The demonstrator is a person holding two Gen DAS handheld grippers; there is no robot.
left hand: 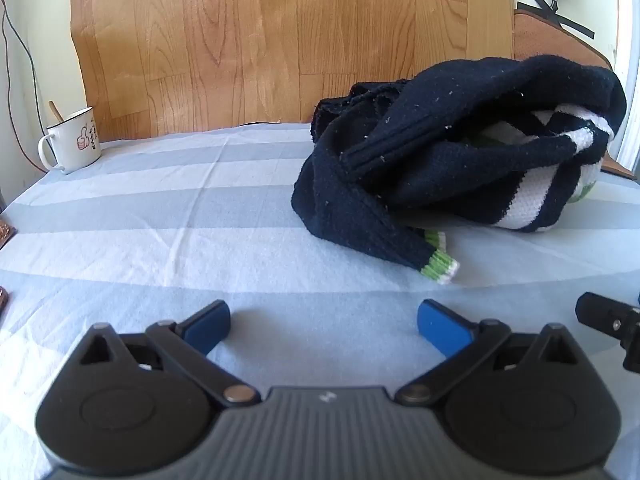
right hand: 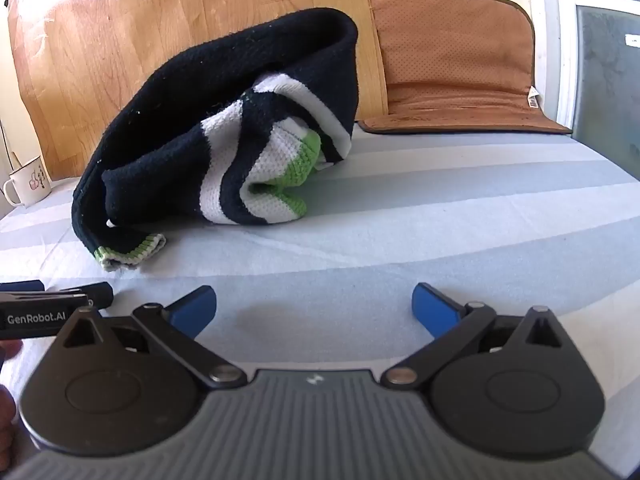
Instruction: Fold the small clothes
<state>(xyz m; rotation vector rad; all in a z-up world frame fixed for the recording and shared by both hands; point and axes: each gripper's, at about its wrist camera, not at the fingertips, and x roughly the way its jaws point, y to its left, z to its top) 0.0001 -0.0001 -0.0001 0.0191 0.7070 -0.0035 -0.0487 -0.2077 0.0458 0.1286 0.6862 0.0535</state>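
Lying crumpled on striped pale-blue cloth surface (left hand: 168, 208): navy knit sweater with white and green stripes (left hand: 448, 160). Both jaws gaping wide, empty. Best spreading flat first, starting from green-banded cuff (right hand: 132, 254).

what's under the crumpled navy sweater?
Under the crumpled navy knit sweater lies the blue-and-white striped cloth, bare all around it. Whatever lies directly beneath or inside the heap is covered.

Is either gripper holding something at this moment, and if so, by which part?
Nothing is held. The left gripper and right gripper are both open over the striped cloth, short of the crumpled sweater.
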